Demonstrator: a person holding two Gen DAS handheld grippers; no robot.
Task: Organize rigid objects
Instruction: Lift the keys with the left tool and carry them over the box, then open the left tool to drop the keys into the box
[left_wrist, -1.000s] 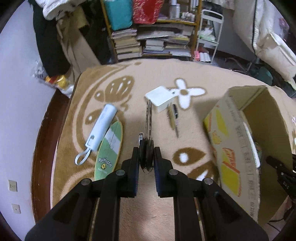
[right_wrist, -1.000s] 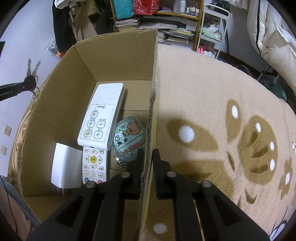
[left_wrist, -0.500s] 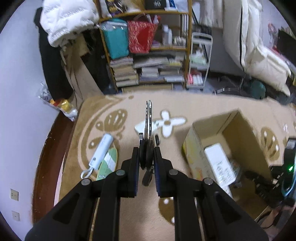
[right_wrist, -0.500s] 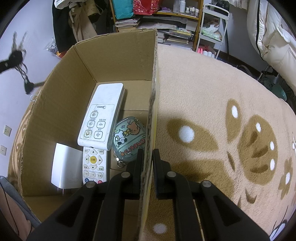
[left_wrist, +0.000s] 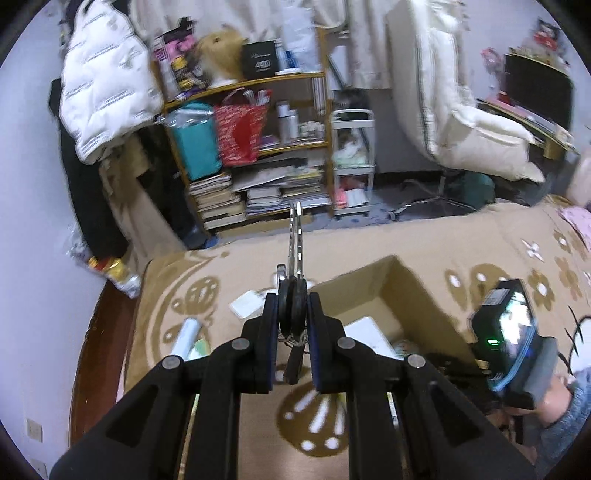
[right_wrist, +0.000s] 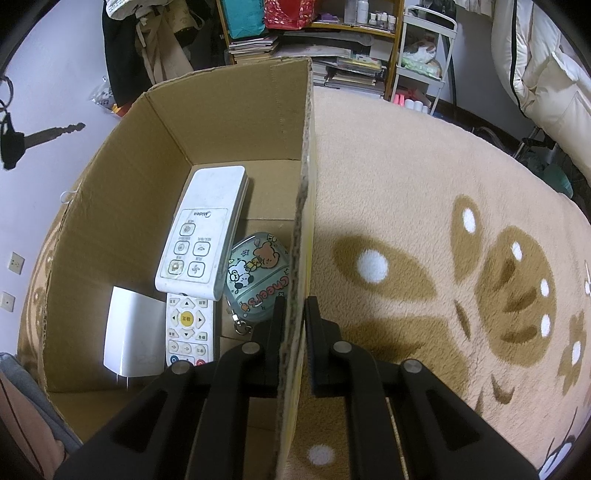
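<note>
A: Change since a second ago?
B: Left tool (left_wrist: 292, 314) has risen off the rug (left_wrist: 236, 266); the bunch of keys (left_wrist: 293, 299) that lay at rug level now hangs clear, near the cardboard box (left_wrist: 373, 280). Right tool (right_wrist: 293, 310) unmoved.

A: Grips?
B: Left clenched on the keys' black heads. Right clamped on the box's near wall (right_wrist: 303, 206).

A: Keys' look?
B: Two silver blades point forward, close together; a ring and a dark fob dangle below the pads.

A: Box contents?
B: White remote (right_wrist: 201, 236) lying over a smaller remote (right_wrist: 189, 328), white charger (right_wrist: 133, 332), cartoon case (right_wrist: 255, 273).
</note>
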